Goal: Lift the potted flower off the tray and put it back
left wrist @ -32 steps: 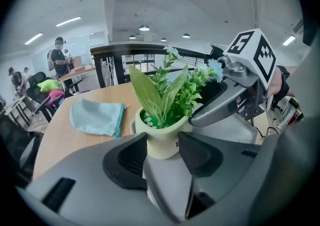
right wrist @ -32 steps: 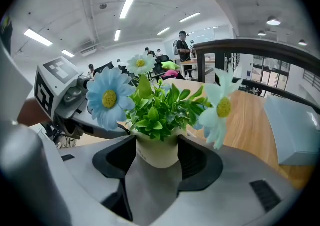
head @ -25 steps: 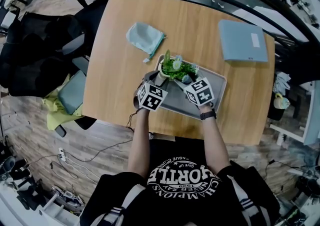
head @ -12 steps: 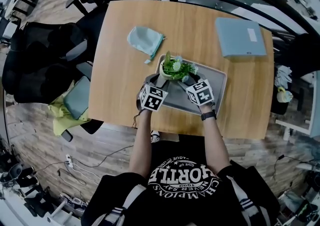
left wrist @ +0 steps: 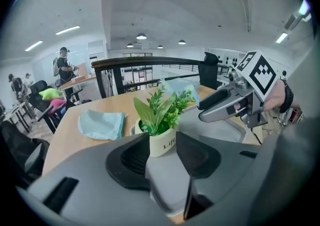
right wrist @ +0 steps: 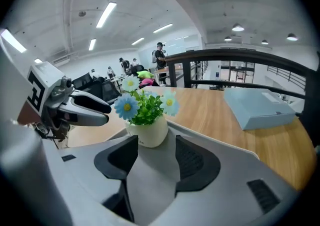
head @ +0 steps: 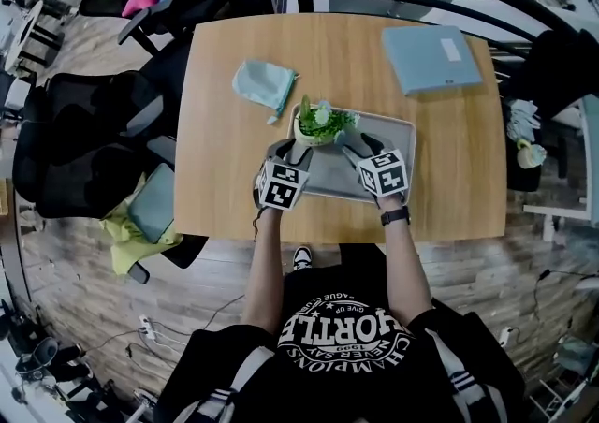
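Ribbed black fingers (left wrist: 127,157) of left gripper (head: 288,150) and right gripper (head: 360,143), just closing slightly, hang released, the round cream flowerpot (right wrist: 147,132) beyond their tips in the grey tray's (head: 401,131) far-left corner.

print on the pot (left wrist: 162,143) is cut off behind a jaw; distant people (right wrist: 159,54) too small to tell

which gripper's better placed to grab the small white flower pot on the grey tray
Left, likely: the small white flower pot sits centred just beyond the left gripper; the right gripper sees it farther, slightly off-centre. Both stand open, empty, jaws having just closed slightly.
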`<state>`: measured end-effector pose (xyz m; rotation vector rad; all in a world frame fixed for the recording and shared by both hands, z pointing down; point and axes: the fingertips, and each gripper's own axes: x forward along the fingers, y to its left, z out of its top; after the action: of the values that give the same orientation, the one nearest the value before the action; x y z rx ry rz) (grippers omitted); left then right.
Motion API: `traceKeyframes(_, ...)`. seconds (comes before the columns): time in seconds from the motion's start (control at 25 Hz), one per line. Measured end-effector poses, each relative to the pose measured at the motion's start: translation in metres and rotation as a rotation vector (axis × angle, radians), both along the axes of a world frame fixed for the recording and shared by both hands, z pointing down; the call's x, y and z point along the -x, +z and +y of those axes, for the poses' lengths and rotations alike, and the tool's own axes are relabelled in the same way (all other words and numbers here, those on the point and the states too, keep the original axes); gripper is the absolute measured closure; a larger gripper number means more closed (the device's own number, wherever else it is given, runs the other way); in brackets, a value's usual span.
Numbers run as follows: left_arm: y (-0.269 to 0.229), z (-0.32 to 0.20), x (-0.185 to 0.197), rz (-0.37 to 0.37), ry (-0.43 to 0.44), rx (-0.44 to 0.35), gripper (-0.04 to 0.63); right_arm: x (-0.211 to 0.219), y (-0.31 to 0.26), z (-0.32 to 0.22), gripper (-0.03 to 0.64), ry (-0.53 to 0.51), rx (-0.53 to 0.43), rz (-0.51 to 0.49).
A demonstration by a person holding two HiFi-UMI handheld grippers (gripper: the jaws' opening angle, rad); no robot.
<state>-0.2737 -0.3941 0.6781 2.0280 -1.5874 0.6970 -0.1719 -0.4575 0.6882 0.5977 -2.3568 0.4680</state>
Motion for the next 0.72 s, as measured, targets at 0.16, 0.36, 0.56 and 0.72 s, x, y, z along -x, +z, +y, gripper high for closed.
traceKeyframes(0.16,-0.019,0.003,-0.007,0.004,0.021,-0.048,0.425,-0.015,-0.017,0.008,0.371,0.059,-0.019,-0.027)
traceKeyframes(0.36,-0.041,0.010,-0.022,0.008,0.056,-0.094,0.430,-0.034,-0.042,0.019,0.382,0.115,-0.060,-0.059)
traceKeyframes(0.56,-0.069,0.018,-0.037,0.003,0.101,-0.134,0.440,-0.051,-0.070,0.029,0.397,0.173,-0.100,-0.104)
traceKeyframes(0.72,-0.081,0.025,-0.041,-0.007,0.108,-0.177,0.457,-0.062,-0.091,0.039,0.417,0.208,-0.135,-0.143)
